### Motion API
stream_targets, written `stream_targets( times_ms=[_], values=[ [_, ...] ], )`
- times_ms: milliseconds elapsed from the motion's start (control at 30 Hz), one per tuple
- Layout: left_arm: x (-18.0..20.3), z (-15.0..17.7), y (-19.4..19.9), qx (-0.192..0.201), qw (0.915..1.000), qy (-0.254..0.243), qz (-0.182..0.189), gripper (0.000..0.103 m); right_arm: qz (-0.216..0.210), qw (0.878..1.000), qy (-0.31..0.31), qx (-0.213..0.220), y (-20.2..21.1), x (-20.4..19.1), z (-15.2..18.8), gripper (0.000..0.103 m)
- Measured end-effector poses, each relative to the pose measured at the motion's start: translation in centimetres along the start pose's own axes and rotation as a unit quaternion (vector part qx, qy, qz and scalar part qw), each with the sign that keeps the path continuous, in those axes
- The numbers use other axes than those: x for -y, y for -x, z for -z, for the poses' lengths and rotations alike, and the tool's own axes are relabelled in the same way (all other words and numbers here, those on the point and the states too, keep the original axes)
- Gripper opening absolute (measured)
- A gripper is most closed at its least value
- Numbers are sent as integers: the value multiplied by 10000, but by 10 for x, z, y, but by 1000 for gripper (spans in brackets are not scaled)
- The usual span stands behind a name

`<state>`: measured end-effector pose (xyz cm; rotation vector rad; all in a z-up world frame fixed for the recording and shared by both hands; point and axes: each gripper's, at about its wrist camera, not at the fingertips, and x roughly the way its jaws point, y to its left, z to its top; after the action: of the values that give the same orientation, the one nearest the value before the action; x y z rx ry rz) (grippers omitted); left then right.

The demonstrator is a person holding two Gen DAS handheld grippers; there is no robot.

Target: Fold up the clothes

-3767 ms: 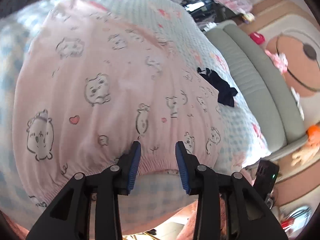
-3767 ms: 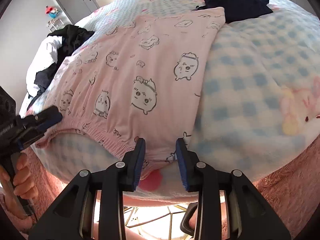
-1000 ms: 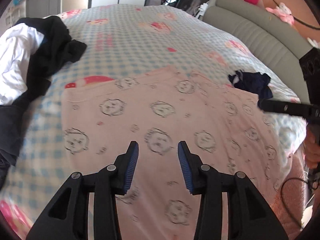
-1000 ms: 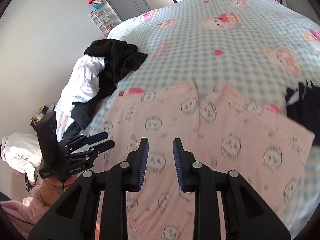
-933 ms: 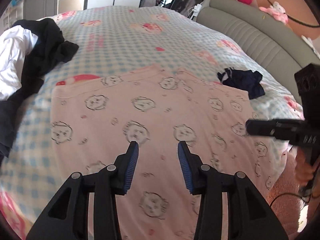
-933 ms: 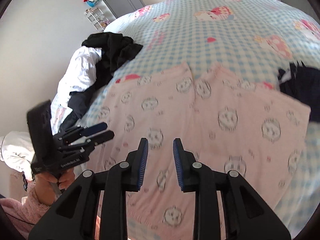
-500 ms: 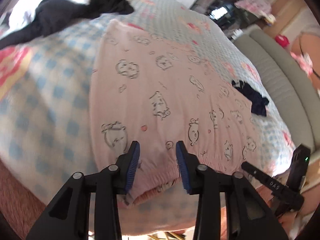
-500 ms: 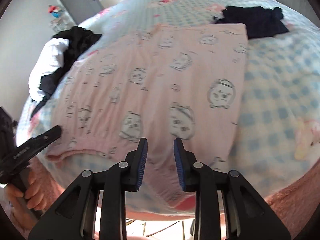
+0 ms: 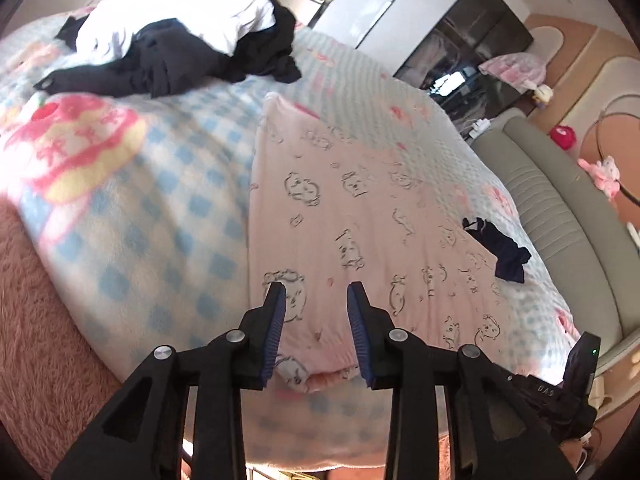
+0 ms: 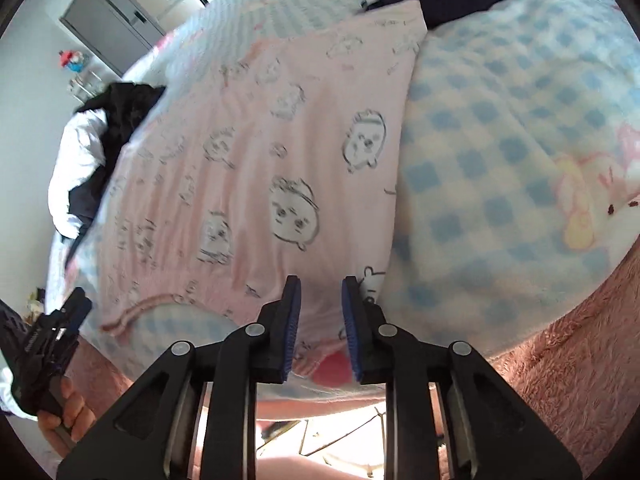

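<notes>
Pink pyjama trousers with cartoon faces point(image 9: 360, 216) lie spread flat on the blue-checked bed, waistband at the near edge. My left gripper point(image 9: 314, 294) is open, its jaws on either side of the left end of the waistband. The trousers also show in the right wrist view point(image 10: 260, 152). My right gripper point(image 10: 318, 288) is open over the right end of the waistband. The left gripper appears at the lower left of the right wrist view point(image 10: 76, 308), and the right gripper at the lower right of the left wrist view point(image 9: 556, 390).
A pile of black and white clothes point(image 9: 180, 36) lies at the far left of the bed. A small dark navy garment point(image 9: 500, 252) lies beside the right trouser leg. A grey-green padded bed frame point(image 9: 560, 208) runs along the right. A pink fluffy blanket point(image 10: 568, 352) hangs off the near bed edge.
Both grippers came down from high over the bed to the near edge and now sit open at the two ends of the waistband.
</notes>
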<state>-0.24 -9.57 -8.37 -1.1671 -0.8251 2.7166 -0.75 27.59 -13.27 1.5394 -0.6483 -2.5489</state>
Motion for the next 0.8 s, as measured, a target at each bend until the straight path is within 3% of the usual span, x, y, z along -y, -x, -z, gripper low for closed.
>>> stream_targets(
  times_ms=[33, 67, 200, 233, 267, 333, 433, 467, 500, 600, 667, 733, 800],
  values=[
    [5, 1, -6, -118, 9999, -64, 71, 34, -172, 9998, 22, 104, 5, -2, -1, 36],
    [9, 2, -11, -237, 9996, -121, 127, 34, -153, 9998, 87, 95, 5, -5, 0, 38],
    [9, 19, -21, -733, 9964, 68, -416, 33, 151, 9990, 88, -406, -14, 0, 13, 35],
    [3, 21, -12, -640, 9974, 263, -218, 33, 182, 9988, 44, -456, -14, 2, 16, 28],
    [1, 21, -4, -546, 9979, 320, -98, 34, 282, 9989, 45, -365, -8, 3, 17, 26],
    [8, 17, 1, -477, 9988, 94, 28, 36, 355, 9993, 14, -125, 4, 6, 15, 32],
    [22, 12, -13, -608, 9980, -177, 71, 36, -167, 9995, -250, 131, 8, 13, 8, 37],
    [27, 12, -21, -769, 9967, -246, 120, 36, -107, 9996, -257, 108, 4, 14, 6, 37],
    [30, 15, -28, -913, 9952, -359, -11, 36, -40, 9996, -261, 81, 0, 15, 5, 37],
    [23, 30, -37, -1167, 9865, -661, -935, 35, 599, 9980, -148, -152, -9, 19, 3, 37],
    [6, 33, -26, -1009, 9911, -268, -821, 36, 342, 9985, -412, -93, 3, 28, 3, 37],
    [-7, 28, -8, -684, 9967, 274, -350, 37, 147, 9985, -534, -19, 14, 30, 2, 43],
    [-8, 22, 3, -322, 9988, 331, -175, 38, -33, 9993, -371, -19, 11, 20, 1, 47]
  ],
)
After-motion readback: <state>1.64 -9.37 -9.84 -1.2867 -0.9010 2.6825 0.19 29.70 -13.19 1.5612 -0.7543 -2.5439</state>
